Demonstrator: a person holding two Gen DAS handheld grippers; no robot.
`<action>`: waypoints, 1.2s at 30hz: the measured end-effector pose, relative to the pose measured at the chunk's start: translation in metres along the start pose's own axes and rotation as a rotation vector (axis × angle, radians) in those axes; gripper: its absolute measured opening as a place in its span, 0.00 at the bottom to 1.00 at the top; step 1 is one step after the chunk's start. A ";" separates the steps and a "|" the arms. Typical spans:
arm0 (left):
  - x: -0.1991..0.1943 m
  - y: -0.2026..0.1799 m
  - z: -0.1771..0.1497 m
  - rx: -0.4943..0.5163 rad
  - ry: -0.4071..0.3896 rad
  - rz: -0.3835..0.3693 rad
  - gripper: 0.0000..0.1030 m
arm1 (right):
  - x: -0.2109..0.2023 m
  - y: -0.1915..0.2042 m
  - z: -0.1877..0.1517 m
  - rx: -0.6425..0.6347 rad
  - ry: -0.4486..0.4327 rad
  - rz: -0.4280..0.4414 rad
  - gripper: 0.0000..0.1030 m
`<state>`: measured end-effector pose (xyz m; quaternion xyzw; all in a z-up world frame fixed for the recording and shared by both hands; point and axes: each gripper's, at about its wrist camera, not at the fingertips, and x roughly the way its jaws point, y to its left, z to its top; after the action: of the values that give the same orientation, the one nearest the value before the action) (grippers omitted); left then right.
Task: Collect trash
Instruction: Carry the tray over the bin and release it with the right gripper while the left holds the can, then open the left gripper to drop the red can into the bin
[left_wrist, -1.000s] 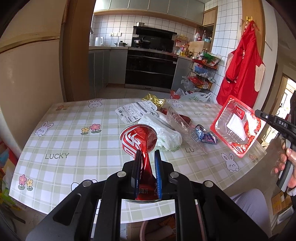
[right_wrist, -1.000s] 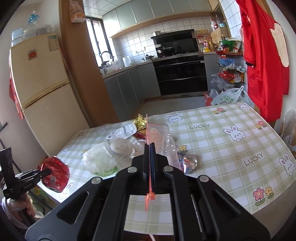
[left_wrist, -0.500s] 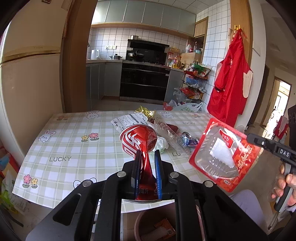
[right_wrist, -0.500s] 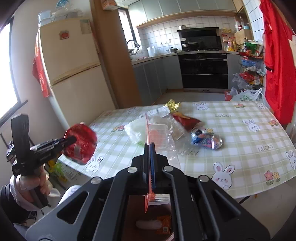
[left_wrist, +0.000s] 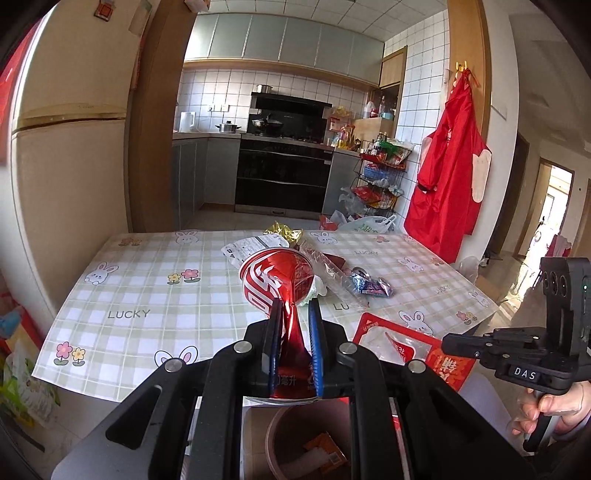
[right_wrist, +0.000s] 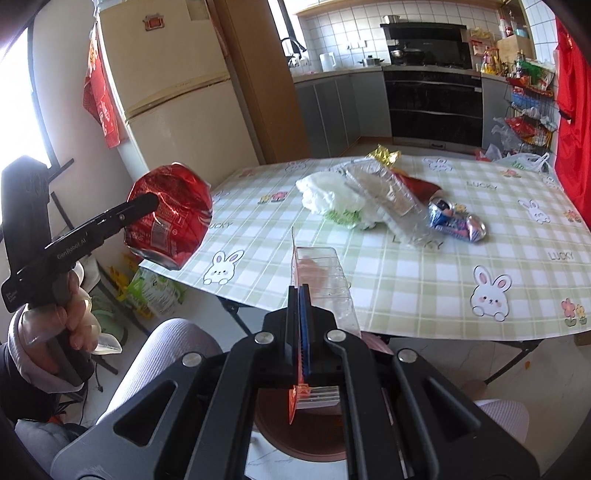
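Note:
My left gripper (left_wrist: 293, 310) is shut on a crushed red can (left_wrist: 275, 284), held in the air in front of the table's near edge. The right wrist view shows the same can (right_wrist: 168, 216) at the left, pinched in that gripper (right_wrist: 147, 201). My right gripper (right_wrist: 300, 291) is shut on the rim of a clear plastic tray with a red label (right_wrist: 321, 273). That tray (left_wrist: 402, 349) hangs low at the right of the left wrist view, with the right gripper (left_wrist: 454, 341) on it. A brown round bin (left_wrist: 271, 435) stands on the floor below both; its inside (right_wrist: 277, 432) shows under the tray.
The checked table (left_wrist: 147, 288) carries a white plastic bag (right_wrist: 328, 194), a clear wrapper (right_wrist: 388, 199), a crushed blue can (right_wrist: 456, 221), gold foil (right_wrist: 384, 153) and printed paper. A person's knee (right_wrist: 162, 354) is beside the bin. A fridge stands at the left.
Both grippers have drawn back from the table to its near edge with their loads. The tray has dropped lower and closer to the left gripper. The bin has come into view.

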<state>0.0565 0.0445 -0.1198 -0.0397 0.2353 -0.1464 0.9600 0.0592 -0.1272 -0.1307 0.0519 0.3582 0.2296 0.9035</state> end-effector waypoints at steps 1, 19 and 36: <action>0.001 0.000 0.000 -0.002 0.003 0.001 0.14 | 0.003 0.001 -0.001 0.001 0.008 0.003 0.05; 0.021 -0.003 -0.007 -0.006 0.054 -0.013 0.14 | -0.001 -0.009 0.002 0.008 -0.087 -0.061 0.71; 0.019 -0.044 -0.032 0.012 0.132 -0.144 0.14 | -0.049 -0.022 -0.015 0.077 -0.338 -0.294 0.95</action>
<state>0.0464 -0.0039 -0.1500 -0.0411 0.2934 -0.2186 0.9297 0.0262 -0.1696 -0.1163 0.0715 0.2140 0.0698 0.9717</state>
